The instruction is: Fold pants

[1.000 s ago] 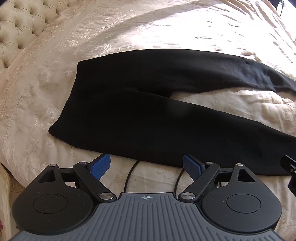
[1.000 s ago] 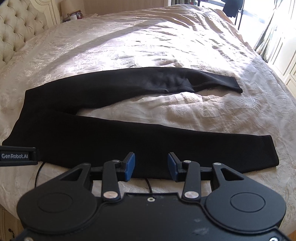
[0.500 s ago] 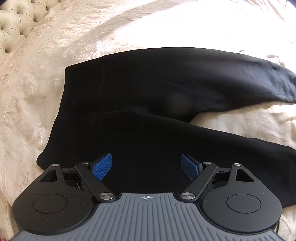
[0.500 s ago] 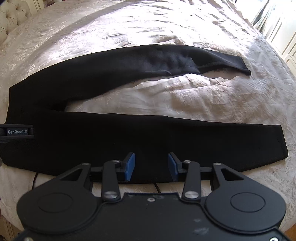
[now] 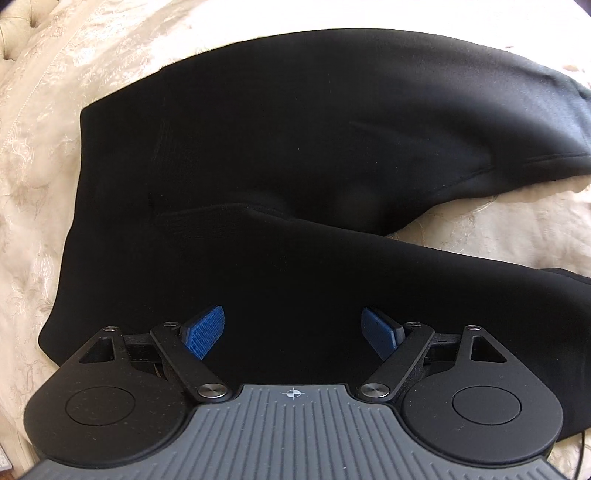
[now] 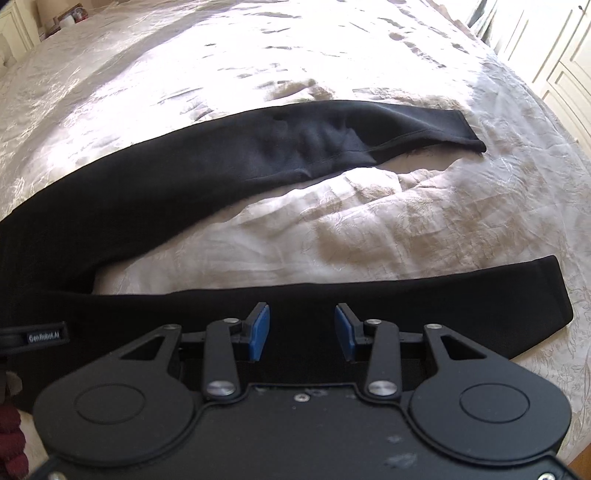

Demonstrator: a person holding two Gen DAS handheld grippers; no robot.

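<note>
Black pants point(image 5: 295, 166) lie flat on a cream bedspread point(image 5: 44, 155), waist at the left, both legs spread apart to the right. My left gripper point(image 5: 293, 326) is open and empty, close over the near leg by the waist end. My right gripper point(image 6: 302, 326) is open and empty over the near leg point(image 6: 443, 302), left of its cuff. The far leg point(image 6: 295, 151) runs to a cuff at the upper right. The left gripper's body point(image 6: 44, 336) shows at the left edge of the right wrist view.
The bedspread point(image 6: 332, 221) is bunched up between the two legs. A tufted headboard point(image 5: 14, 33) is at the far left. White cabinet doors point(image 6: 554, 55) stand beyond the bed's right side. The bed's near edge is just below both grippers.
Both grippers have moved forward and down toward the pants, from beside the near edge to over the near leg. The jaws stayed open. The pants have not moved.
</note>
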